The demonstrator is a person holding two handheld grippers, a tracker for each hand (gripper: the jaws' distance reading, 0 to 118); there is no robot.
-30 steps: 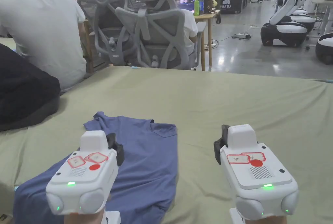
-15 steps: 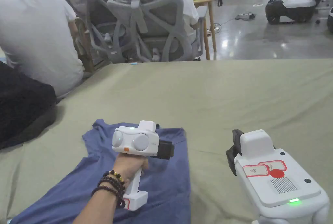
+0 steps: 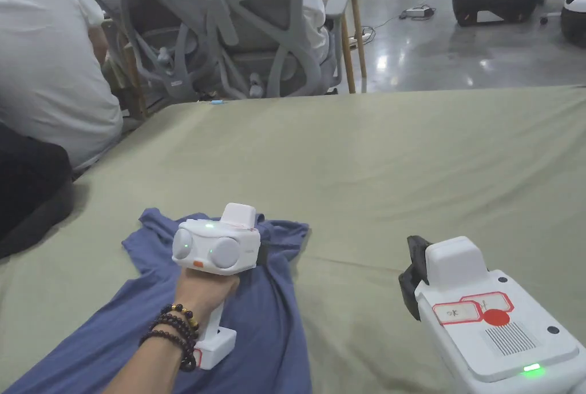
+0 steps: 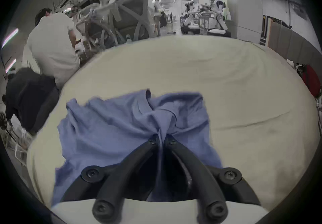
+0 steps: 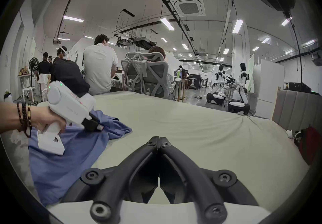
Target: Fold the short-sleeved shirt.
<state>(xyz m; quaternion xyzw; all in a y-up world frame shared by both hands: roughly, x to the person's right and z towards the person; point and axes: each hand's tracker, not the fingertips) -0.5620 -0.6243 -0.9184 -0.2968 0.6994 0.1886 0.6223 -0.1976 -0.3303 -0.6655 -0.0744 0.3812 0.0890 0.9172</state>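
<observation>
a wide olive-green sheet [image 3: 400, 155] covers the work surface, wrinkled here and there. on its near left part lies the blue short-sleeved shirt [image 3: 269, 332], bunched rather than flat: its far edge is rucked up near the collar and one sleeve pokes out to the far left.

the left gripper [image 4: 161, 141] sits over the shirt's upper middle, held by a hand [image 3: 203, 292] with dark beaded bracelets [image 3: 177, 329] at the wrist. in the left gripper view its jaws are closed on a pinched ridge of blue cloth, with creases radiating from the pinch. the right gripper [image 5: 158, 142] hovers over bare sheet just beside the shirt's right edge, its jaws pressed together and holding nothing.

the fold looks barely begun. the risk, as i judge it, comes from that single central pinch: lifting or dragging from there would gather the fabric into a tent and deepen the wrinkles instead of making a clean crease. the pinch may also catch only the top layer, so the layers could slide apart. with the right gripper idle, nothing anchors the shirt, and the whole garment could skid across the sheet.
</observation>
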